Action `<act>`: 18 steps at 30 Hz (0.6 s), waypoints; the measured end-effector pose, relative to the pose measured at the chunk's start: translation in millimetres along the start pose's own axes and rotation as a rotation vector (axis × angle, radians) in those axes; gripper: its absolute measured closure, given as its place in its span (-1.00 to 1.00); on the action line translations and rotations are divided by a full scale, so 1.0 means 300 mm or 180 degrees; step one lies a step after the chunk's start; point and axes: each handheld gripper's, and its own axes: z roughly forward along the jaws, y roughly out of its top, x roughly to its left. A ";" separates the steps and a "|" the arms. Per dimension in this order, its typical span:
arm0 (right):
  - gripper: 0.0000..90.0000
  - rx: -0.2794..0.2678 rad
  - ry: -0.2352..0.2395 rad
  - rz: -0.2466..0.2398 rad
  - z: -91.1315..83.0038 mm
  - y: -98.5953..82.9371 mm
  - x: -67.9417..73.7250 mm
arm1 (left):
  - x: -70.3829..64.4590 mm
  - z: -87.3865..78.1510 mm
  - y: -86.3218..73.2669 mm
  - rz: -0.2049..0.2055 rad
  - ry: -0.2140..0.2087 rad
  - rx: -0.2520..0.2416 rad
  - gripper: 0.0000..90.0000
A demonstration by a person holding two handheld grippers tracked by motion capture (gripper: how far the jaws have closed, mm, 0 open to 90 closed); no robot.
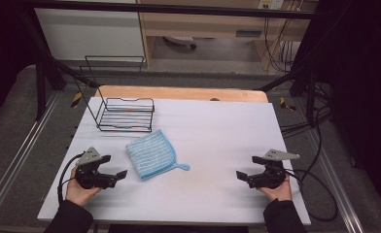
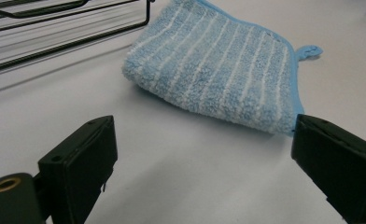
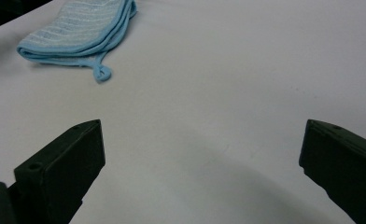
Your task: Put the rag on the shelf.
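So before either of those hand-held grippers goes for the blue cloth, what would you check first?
1. Left gripper open: ok, jaws spread wide.
2. Right gripper open: ok, jaws spread, holding nothing.
3. Folded blue striped cloth free to grasp: ok, it lies flat on the white table, nothing on top.
4. Cloth apart from the wire basket: ok, a gap shows between them.
5. Hanging loop reachable: ok, it sticks out toward the right gripper.
6. Basket ready to receive something: ok, it looks empty.
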 end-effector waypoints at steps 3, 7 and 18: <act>-0.98 0.0001 -0.0011 -0.0004 -0.001 0.000 0.001 | 0.000 -0.001 0.001 -0.0017 0.0004 -0.0009 -0.84; -0.98 0.0027 -0.0021 -0.0005 0.002 -0.001 0.001 | -0.001 -0.002 0.006 -0.0029 0.0010 0.0010 -0.84; -0.98 0.0078 -0.0056 -0.0026 0.008 -0.001 0.007 | -0.056 0.010 0.064 -0.0033 -0.0060 0.0033 -0.78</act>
